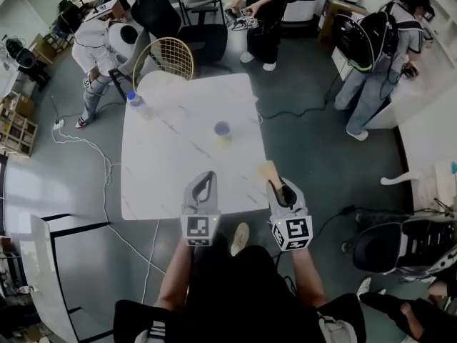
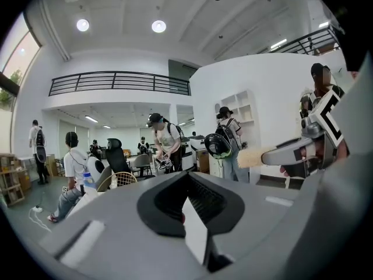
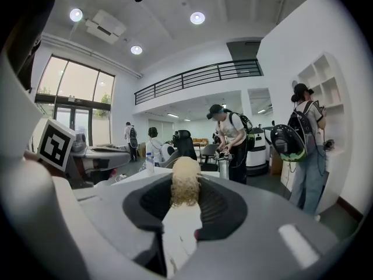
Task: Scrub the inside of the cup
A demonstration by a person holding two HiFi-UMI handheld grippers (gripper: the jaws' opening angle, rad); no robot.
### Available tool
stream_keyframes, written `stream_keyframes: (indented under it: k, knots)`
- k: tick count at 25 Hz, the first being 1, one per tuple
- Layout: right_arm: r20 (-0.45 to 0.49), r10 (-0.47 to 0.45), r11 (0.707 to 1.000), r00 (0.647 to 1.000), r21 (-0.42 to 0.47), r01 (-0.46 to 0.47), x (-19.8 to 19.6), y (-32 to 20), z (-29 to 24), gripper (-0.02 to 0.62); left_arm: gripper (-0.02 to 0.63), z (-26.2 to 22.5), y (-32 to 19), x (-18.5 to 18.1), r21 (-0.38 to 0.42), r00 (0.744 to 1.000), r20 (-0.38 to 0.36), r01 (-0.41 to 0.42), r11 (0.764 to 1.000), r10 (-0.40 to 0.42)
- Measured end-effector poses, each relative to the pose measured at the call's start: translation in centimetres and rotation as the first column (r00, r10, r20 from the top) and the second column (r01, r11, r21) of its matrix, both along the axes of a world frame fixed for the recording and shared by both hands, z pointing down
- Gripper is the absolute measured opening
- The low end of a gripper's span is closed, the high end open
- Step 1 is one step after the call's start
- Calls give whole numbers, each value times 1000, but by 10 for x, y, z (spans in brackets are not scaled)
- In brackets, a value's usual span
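A small cup (image 1: 223, 133), blue above and yellow below, stands upright near the middle of the white marble table (image 1: 171, 163). My left gripper (image 1: 208, 179) hovers at the table's near edge, shut with nothing in it; its jaws (image 2: 186, 200) meet in the left gripper view. My right gripper (image 1: 276, 186) is beside the near right corner, shut on the handle of a brush (image 1: 269, 170). The tan bristle head (image 3: 185, 182) sticks out ahead of the jaws and also shows from the side (image 2: 248, 157). The cup is well ahead of both grippers and hidden in both gripper views.
A water bottle (image 1: 136, 102) with a blue cap stands at the table's far left corner. A wicker chair (image 1: 166, 57) is pushed up to the far edge. People stand beyond the table (image 1: 265, 6) and at the right (image 1: 375, 56). Cables lie on the floor (image 1: 86, 148).
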State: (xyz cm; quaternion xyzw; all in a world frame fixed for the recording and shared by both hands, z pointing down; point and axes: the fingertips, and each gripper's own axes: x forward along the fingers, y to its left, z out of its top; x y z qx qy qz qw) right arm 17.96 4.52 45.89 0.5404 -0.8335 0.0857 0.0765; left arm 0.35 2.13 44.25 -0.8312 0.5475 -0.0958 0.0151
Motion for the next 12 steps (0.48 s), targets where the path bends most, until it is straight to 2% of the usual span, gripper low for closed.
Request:
stream_keyframes:
  k: [4, 8, 12]
  knots:
    - [-3, -22, 1000, 1000, -20, 22, -11, 5, 18, 109, 8, 14, 6, -8, -2, 1000, -3, 13, 1000, -13]
    - [0, -31, 998, 1000, -47, 31, 7, -26, 13, 109, 8, 6, -25, 13, -20, 1000, -15, 25, 999, -25]
    - [-5, -40, 997, 999, -68, 39, 2, -50, 13, 109, 7, 4, -49, 12, -30, 999, -24, 26, 999, -27]
